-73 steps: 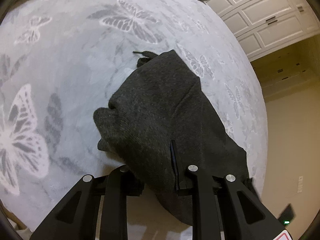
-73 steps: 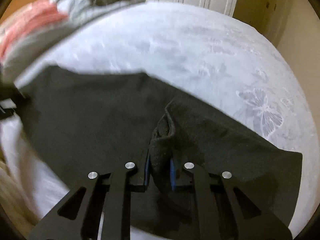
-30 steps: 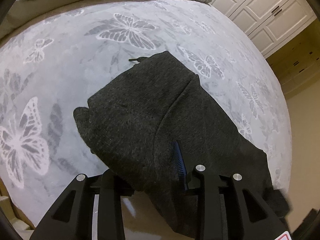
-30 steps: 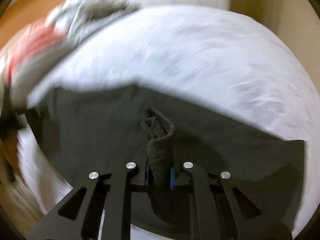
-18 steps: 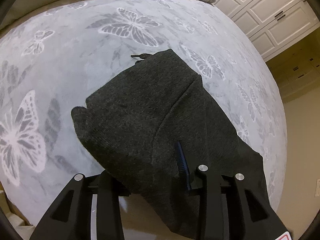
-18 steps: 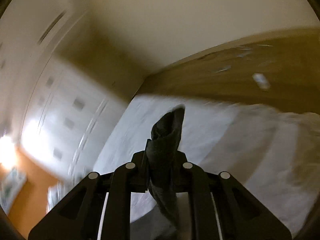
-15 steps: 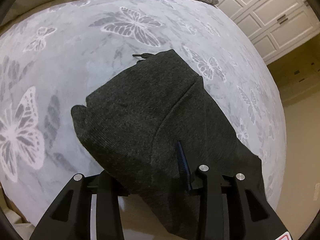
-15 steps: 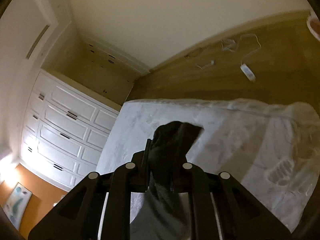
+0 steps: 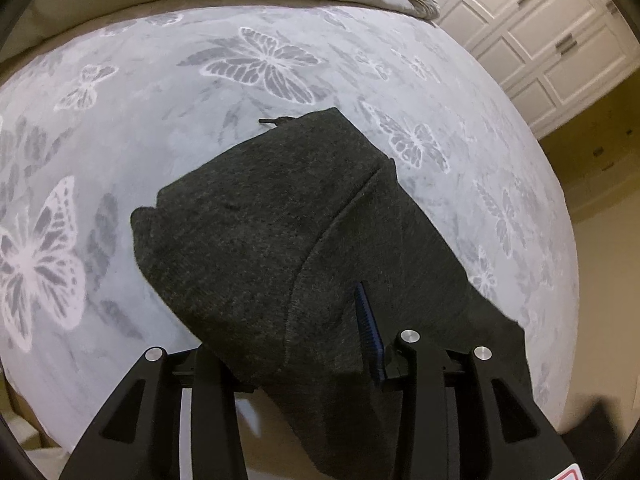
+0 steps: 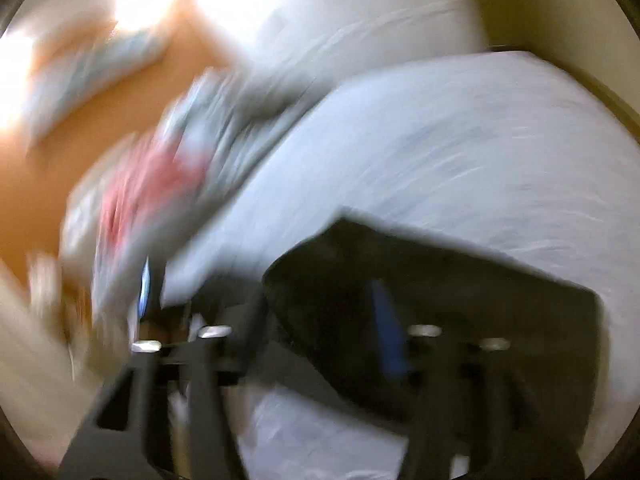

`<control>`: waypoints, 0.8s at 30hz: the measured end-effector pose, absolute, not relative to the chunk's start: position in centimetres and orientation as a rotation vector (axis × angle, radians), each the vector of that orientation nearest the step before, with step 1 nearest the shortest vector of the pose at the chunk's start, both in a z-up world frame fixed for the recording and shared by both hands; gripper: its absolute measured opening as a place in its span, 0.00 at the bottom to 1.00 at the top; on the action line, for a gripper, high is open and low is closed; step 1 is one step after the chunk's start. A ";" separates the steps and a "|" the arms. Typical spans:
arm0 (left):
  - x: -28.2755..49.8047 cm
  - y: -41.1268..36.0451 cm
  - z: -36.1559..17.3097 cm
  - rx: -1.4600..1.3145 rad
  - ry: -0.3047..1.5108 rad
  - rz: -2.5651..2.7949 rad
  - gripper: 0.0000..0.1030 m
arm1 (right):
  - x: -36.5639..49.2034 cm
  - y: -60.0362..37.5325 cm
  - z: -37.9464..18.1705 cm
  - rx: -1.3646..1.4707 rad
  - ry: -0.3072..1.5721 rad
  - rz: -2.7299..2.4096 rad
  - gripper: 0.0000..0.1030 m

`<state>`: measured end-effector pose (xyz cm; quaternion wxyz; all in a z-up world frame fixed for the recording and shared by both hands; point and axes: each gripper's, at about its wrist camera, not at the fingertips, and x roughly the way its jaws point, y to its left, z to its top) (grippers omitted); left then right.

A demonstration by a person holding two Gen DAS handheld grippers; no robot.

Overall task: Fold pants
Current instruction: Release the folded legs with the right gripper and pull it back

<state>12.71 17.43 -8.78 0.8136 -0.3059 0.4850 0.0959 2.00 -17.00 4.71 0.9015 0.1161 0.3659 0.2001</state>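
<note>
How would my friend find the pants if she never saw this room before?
Look for the big pale grey bedspread printed with white butterflies. Near its middle, right in front of the left gripper, lies a folded dark charcoal bundle: those are the pants. They are the only dark, plain thing on it, with a thin black drawstring poking out at the far edge.

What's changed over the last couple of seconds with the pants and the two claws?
The right claw, which had a bunched piece of the pants pinched, swung it up and over and now stands wide open, the cloth released; its view is blurred from motion. In the left view the lumpy fold has flattened and spread left. The left claw stays wide around the near edge, and the pants remain on the butterfly bedspread.
</note>
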 end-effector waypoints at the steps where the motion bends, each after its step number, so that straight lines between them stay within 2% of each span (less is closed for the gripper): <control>1: 12.7 17.7 -8.8 -0.660 1.039 0.190 0.34 | 1.6 -14.6 4.8 0.153 0.734 0.403 0.52; 4: 12.7 18.3 -9.0 -0.673 1.055 0.151 0.34 | -0.4 -14.2 6.9 0.087 0.599 0.366 0.56; 6: 12.8 18.4 -9.1 -0.672 1.067 0.136 0.34 | -0.8 -16.8 7.6 0.145 0.545 0.308 0.77; 7: 12.9 18.5 -9.2 -0.674 1.072 0.131 0.34 | -0.7 -18.1 7.8 0.165 0.528 0.265 0.79; 10: 13.1 18.4 -9.2 -0.677 1.076 0.124 0.34 | -0.4 -20.9 6.5 0.165 0.569 0.152 0.79; 13: 13.1 18.3 -9.1 -0.688 1.075 0.122 0.34 | 1.4 -22.6 3.0 0.121 0.705 0.031 0.78; 15: 13.0 18.5 -9.1 -0.701 1.078 0.117 0.34 | 2.6 -24.3 0.0 0.044 0.829 -0.118 0.82; 18: 12.8 18.8 -9.2 -0.713 1.086 0.103 0.34 | 3.1 -27.5 -2.9 0.072 0.952 -0.206 0.82; 21: 12.8 18.9 -9.4 -0.715 1.093 0.096 0.34 | 2.6 -28.6 -4.0 0.166 0.987 -0.168 0.82; 24: 12.8 18.9 -9.4 -0.712 1.094 0.097 0.34 | 0.3 -27.8 -3.2 0.113 0.948 -0.156 0.82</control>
